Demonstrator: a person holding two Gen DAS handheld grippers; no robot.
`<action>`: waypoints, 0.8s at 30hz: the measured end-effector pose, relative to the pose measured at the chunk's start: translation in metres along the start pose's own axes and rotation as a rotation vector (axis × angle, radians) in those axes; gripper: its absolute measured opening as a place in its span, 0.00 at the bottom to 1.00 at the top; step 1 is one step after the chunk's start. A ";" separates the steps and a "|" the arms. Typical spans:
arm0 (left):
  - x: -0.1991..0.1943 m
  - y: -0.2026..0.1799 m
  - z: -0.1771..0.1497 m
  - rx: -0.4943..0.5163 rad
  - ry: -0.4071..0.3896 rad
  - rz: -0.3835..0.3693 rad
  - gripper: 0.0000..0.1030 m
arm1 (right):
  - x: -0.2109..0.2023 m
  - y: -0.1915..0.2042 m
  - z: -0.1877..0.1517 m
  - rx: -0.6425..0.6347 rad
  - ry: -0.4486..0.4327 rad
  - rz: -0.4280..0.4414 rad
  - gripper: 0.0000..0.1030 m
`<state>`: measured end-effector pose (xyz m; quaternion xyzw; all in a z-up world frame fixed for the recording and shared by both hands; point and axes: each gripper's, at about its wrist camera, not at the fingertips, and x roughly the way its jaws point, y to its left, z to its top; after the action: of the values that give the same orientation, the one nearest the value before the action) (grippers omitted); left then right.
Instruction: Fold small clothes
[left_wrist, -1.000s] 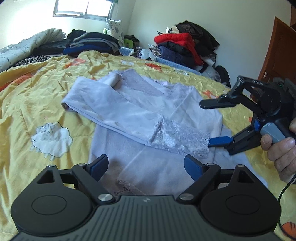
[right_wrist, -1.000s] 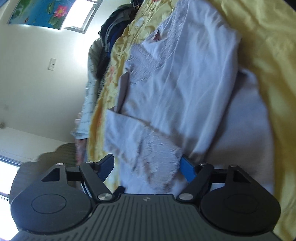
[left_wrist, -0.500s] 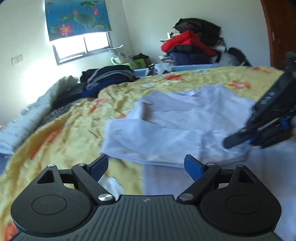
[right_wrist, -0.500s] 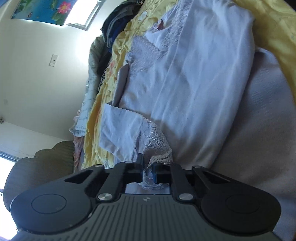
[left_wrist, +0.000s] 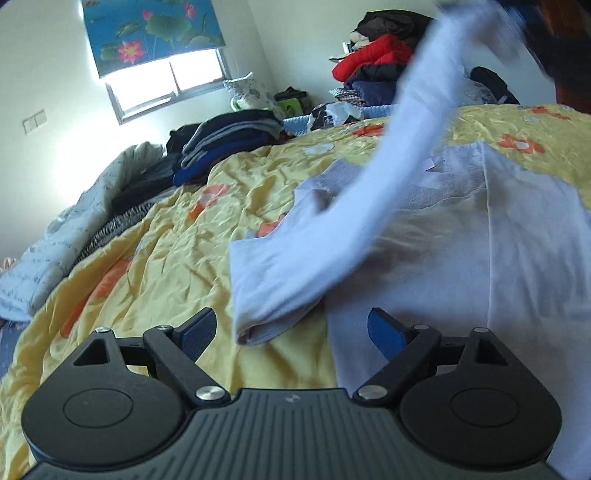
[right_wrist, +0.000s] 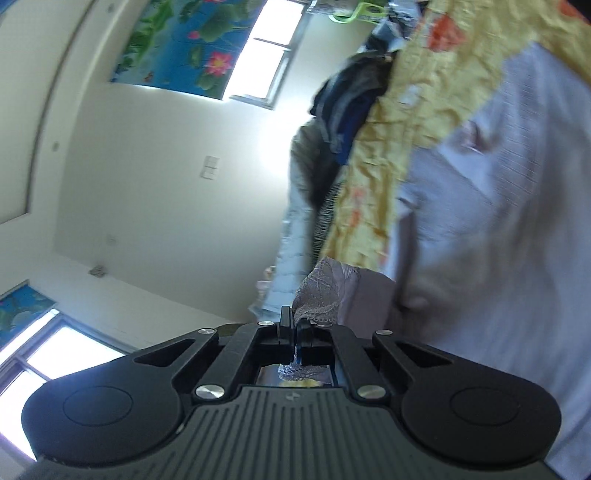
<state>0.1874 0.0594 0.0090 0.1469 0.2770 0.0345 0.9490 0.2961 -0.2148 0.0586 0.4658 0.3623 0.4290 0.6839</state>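
- Between right hand-held gripper (right_wrist: 295, 334) jaws: lace sleeve cuff (right_wrist: 325, 291) clamped, lifted off bed (left_wrist: 166, 258).
- Left hand-held gripper (left_wrist: 291, 328) apart, empty, beside top (left_wrist: 461, 258).
- Step: sleeve fold; next probably lay sleeve across body.

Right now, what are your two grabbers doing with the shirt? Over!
Right gripper shut on the lace cuff, sleeve lifted off the bed. Left gripper open, holding nothing, low by the shirt. Nothing in the way.
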 end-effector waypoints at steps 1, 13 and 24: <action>0.002 -0.003 0.001 0.016 -0.007 0.019 0.87 | 0.002 0.009 0.004 -0.009 0.002 0.022 0.06; 0.052 0.030 0.029 -0.217 0.107 0.080 0.06 | -0.022 0.007 0.002 0.010 -0.037 0.050 0.07; -0.011 -0.060 0.037 0.239 -0.212 -0.236 0.06 | -0.168 -0.002 -0.085 0.035 -0.248 0.059 0.07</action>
<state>0.1972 -0.0086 0.0267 0.2278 0.1931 -0.1258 0.9460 0.1582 -0.3425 0.0467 0.5374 0.2684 0.3818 0.7024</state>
